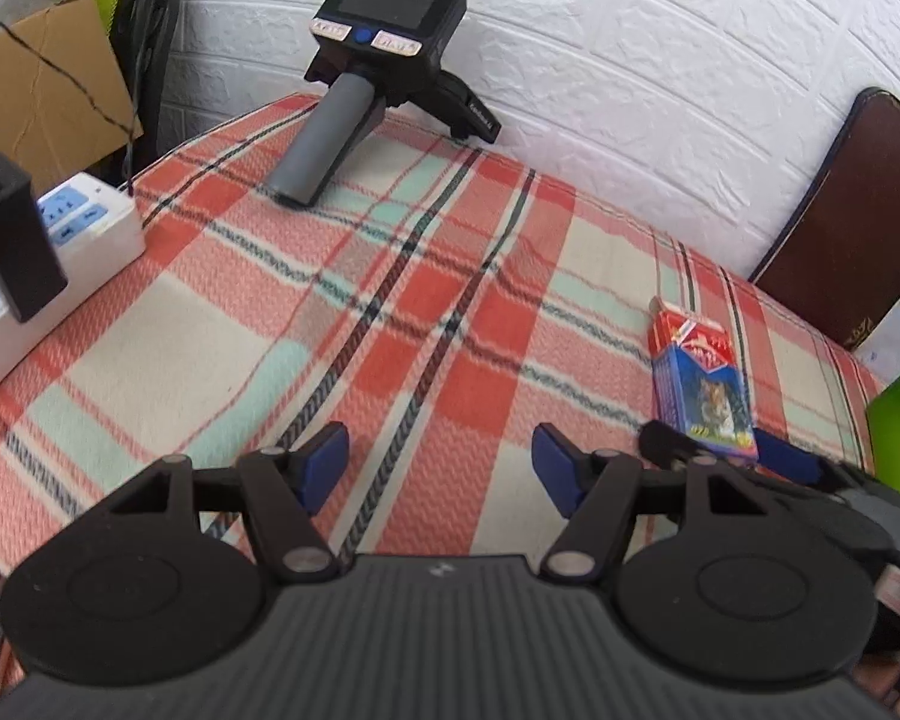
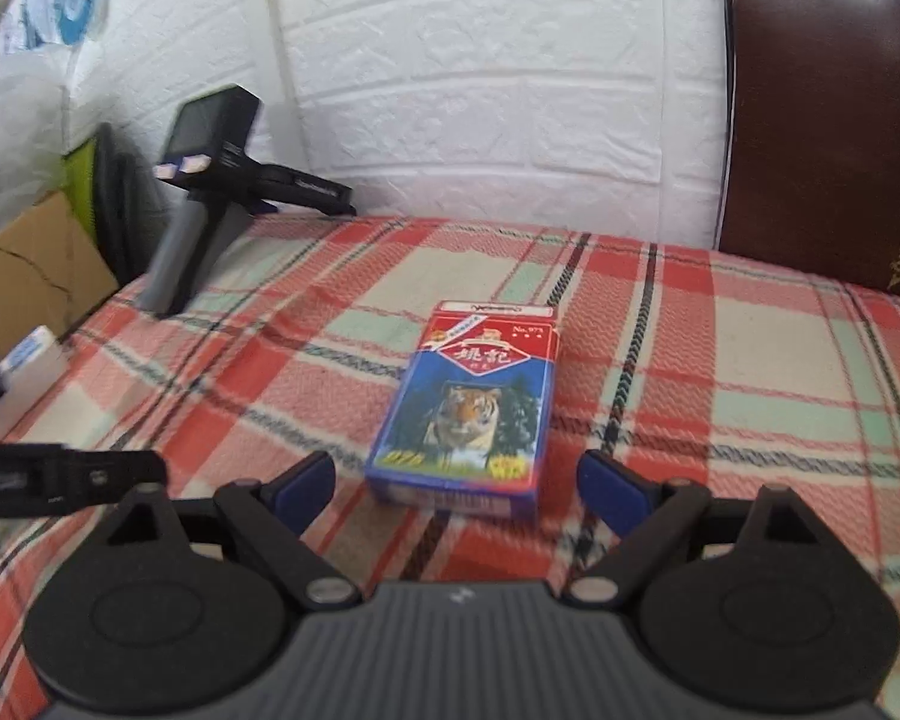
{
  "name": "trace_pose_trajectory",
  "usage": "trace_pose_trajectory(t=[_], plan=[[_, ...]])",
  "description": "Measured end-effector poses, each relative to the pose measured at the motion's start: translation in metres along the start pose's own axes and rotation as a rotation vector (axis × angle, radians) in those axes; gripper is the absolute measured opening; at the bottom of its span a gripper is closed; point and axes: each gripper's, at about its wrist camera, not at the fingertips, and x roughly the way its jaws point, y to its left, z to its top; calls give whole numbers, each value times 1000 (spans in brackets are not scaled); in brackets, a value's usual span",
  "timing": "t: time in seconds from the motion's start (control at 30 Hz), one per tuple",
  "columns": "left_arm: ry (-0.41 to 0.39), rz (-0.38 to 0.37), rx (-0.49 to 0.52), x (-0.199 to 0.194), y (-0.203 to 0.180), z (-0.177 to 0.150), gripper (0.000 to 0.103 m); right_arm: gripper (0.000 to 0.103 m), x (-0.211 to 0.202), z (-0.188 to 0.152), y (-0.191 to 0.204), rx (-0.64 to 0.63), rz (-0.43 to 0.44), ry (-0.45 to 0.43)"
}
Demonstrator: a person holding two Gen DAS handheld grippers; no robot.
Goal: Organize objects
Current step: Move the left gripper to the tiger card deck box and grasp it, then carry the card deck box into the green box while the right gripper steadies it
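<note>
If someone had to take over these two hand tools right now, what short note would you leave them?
Left tool: open, empty, above bare cloth.
Right tool: open, empty, lined up just short of the card box.
Card box lies flat on the cloth, apart from the handheld device by the wall and the power strip at the left edge.
Done: nothing picked up.
Left: grasp the card box and put it away; where is not visible.

I'm working in a home room, looks lived-in: plaid cloth (image 1: 426, 276) over the table, white brick-pattern wall (image 1: 660, 72), brown padded chair back (image 2: 822, 114) against it, power strip (image 1: 90, 228), cardboard box (image 1: 36, 96) and plastic bags (image 2: 12, 120) piled at the side.
</note>
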Motion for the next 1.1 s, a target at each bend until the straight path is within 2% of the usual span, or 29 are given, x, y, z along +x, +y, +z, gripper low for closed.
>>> trace_pose_trajectory(t=[0.07, 0.17, 0.3, 0.33, 0.43, 0.5, 0.53, 0.6, 0.67, 0.77, 0.83, 0.93, 1.1], plan=[[4, -27, 9, 0, -6, 2, 69, 66, 2, -1, 1, -29, -20, -23], [26, -93, 34, 2, -18, 0, 69, 65, -10, -8, 0, -47, 27, -11], [88, -197, 75, 3, -41, -14, 69, 65, -41, -36, 7, -106, 53, -5], [110, -213, 81, 4, -46, -20, 69, 65, -50, -42, 7, -99, 72, 0], [105, -217, 131, -8, -62, -40, 67, 65, -79, -64, 4, -81, 126, 12], [127, -263, 127, -17, -69, -54, 60, 65, -98, -78, -1, -58, 167, 22], [142, -289, 127, -22, -73, -61, 52, 65, -107, -85, -2, -52, 181, 28], [155, -294, 130, -34, -83, -76, 51, 65, -126, -98, -4, -69, 154, 29], [166, -317, 154, -45, -95, -87, 42, 65, -144, -112, -12, -78, 122, 19], [185, -381, 194, -58, -120, -93, 33, 65, -171, -126, -36, -18, 88, -6], [181, -422, 242, -68, -145, -94, 33, 65, -190, -133, -53, 29, 59, -43], [133, -472, 348, -87, -190, -97, 33, 65, -219, -135, -76, 63, -17, -128], [73, -573, 489, -105, -263, -90, 34, 65, -256, -128, -121, 129, -140, -251]])
